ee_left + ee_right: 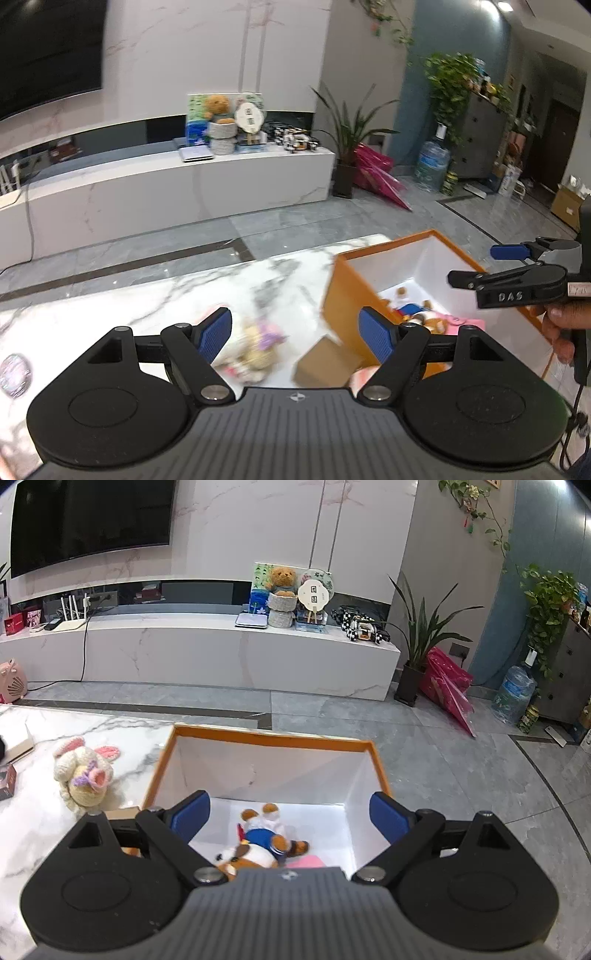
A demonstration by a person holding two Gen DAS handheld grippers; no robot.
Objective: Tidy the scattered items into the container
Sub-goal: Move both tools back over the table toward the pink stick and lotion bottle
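- Two grippers, both with fingers spread wide and nothing between them: the left gripper (295, 336) hangs over the worktop (155, 295), the right gripper (291, 818) over the box (273, 738).
- The box, orange outside and white inside, stands on the worktop's right part, its open top facing up so things can be dropped in from above.
- Already inside lies a plush dog (258, 843) in a blue top, on its side on the box floor, with something pink (308, 861) beside it; the right gripper's released fingers above it fit a drop just made, as a judgement.
- Still out on the worktop: a knitted bunny (83, 775) with pink ears, just left of the box, and a small cardboard box (327, 363) close against the orange wall.
- In the left wrist view the bunny (251, 345) sits blurred between the left fingers' line of sight, so this gripper seems aimed at it as the next pick; it is not touching it.
- A hand (565, 325) holds the right gripper's handle at the box's right side.
- More flat items lie at the worktop's far left edge, too cut off to name.
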